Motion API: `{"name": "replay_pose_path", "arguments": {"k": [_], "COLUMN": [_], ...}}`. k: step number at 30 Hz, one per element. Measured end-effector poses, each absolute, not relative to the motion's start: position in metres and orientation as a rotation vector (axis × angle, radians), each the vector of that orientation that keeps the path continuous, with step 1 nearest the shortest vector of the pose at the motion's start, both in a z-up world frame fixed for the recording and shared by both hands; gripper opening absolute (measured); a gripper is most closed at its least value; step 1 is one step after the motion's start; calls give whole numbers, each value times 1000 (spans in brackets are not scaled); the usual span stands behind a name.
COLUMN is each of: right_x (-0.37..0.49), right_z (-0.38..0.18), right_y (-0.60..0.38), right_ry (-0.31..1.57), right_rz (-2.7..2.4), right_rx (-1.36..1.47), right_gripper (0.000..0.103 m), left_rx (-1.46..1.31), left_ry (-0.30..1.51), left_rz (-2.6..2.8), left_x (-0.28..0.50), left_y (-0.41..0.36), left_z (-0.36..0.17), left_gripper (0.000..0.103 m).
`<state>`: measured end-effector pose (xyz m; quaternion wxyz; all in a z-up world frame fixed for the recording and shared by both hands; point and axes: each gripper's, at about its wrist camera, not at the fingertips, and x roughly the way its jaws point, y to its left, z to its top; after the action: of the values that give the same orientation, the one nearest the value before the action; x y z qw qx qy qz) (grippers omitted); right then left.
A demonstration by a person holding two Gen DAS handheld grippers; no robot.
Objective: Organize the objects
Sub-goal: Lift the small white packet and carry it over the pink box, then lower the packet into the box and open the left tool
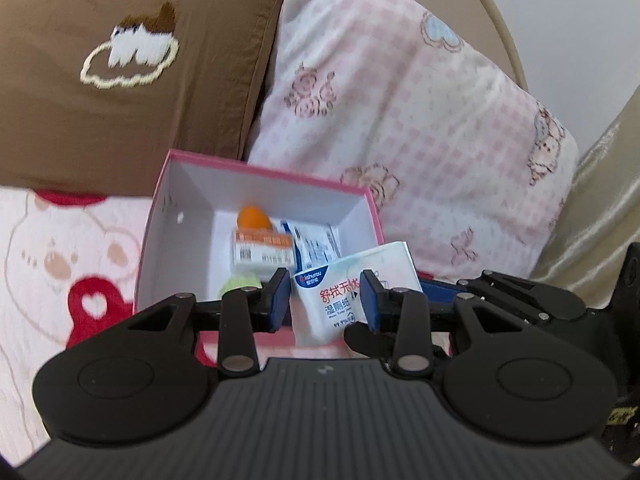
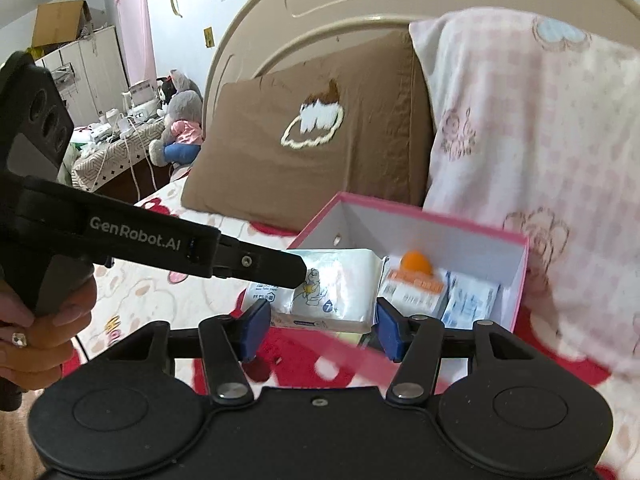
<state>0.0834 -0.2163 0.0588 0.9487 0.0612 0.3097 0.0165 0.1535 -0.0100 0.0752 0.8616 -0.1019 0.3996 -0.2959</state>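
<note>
A pink box with white inside stands on the bed; it also shows in the right wrist view. Inside lie an orange egg-shaped sponge, an orange-and-white carton, blue-printed sachets and a green item. A white wet-wipes pack rests tilted on the box's front right rim. My left gripper stands around it with the jaws parted. In the right wrist view my right gripper is open just before the pack, and the left gripper's finger touches the pack's side.
A brown pillow and a pink checked pillow lean against the beige headboard behind the box. The bedspread is pink and red. A plush toy and a cluttered table stand at the far left.
</note>
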Motion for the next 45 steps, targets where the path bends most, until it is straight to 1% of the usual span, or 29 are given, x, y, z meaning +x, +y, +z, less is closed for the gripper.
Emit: {"name": "replay_pose_path", "arguments": {"k": [2, 6, 10, 16, 22, 28, 38, 42, 45], "right_x": [98, 126, 155, 192, 221, 242, 257, 263, 265], "right_z": [60, 59, 47, 10, -29, -58, -74, -82, -83], "right_y": [-222, -248, -273, -299, -312, -319, -331, -329, -329], "right_ry": [624, 627, 672, 773, 865, 934, 960, 1008, 1017], "right_rz": [31, 28, 37, 46, 28, -6, -34, -35, -37], "right_rx": [80, 117, 174, 231, 265, 324, 383, 331, 324], "right_gripper": [61, 61, 61, 61, 61, 61, 61, 64, 64], "left_rx": [-226, -245, -271, -241, -233, -226, -233, -333, -327], "left_ry": [846, 870, 936, 1005, 1051, 1074, 1071, 1068, 1066], "left_rz": [-611, -609, -587, -552, -519, -505, -507, -501, -474], "left_x": [172, 209, 245, 279, 302, 319, 332, 335, 335], "left_y": [-15, -25, -36, -55, -67, -74, -81, -75, -75], "left_z": [77, 71, 50, 11, -26, -50, -61, -71, -76], "left_gripper": [36, 36, 36, 36, 36, 36, 36, 36, 36]}}
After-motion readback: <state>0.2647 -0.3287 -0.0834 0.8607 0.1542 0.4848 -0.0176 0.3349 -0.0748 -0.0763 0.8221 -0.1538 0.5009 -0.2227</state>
